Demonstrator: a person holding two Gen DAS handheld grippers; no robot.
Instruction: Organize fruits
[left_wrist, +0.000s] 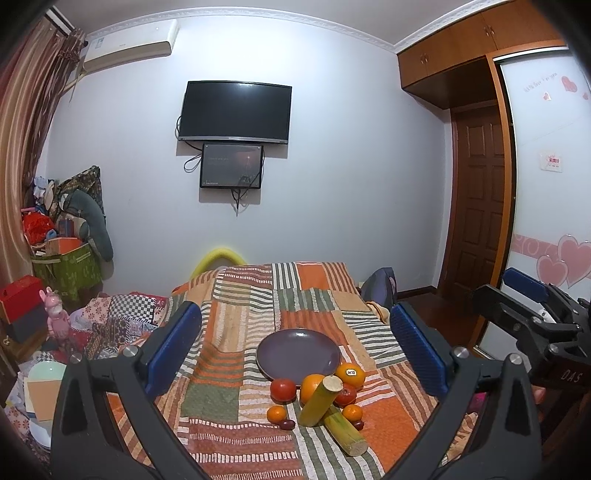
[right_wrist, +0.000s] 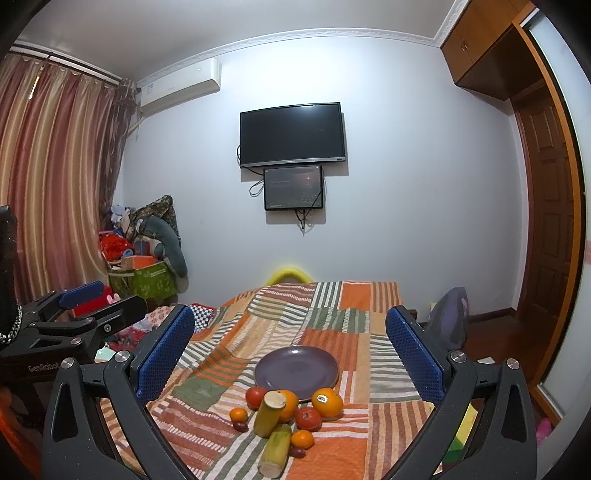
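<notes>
An empty purple plate (left_wrist: 298, 353) (right_wrist: 296, 371) lies on a striped patchwork cloth (left_wrist: 240, 325) (right_wrist: 332, 321). In front of it sits a pile of fruit: an orange with a sticker (left_wrist: 350, 374) (right_wrist: 327, 402), a second orange (left_wrist: 311, 386) (right_wrist: 289, 404), two tomatoes (left_wrist: 283, 389) (right_wrist: 308, 418), small mandarins (left_wrist: 276, 414) (right_wrist: 302, 439), dark red dates (left_wrist: 287, 424) and two sugarcane pieces (left_wrist: 320, 400) (right_wrist: 275, 448), one leaning on the other. My left gripper (left_wrist: 295, 339) and right gripper (right_wrist: 290, 343) are both open and empty, held above and short of the pile.
The cloth covers a bed whose edges drop off left and right. Clutter, boxes and a green bin (left_wrist: 70, 266) stand at the left. A bag (right_wrist: 448, 317) sits on the floor at the right near a wooden door (left_wrist: 480, 206). A TV (left_wrist: 234, 110) hangs on the far wall.
</notes>
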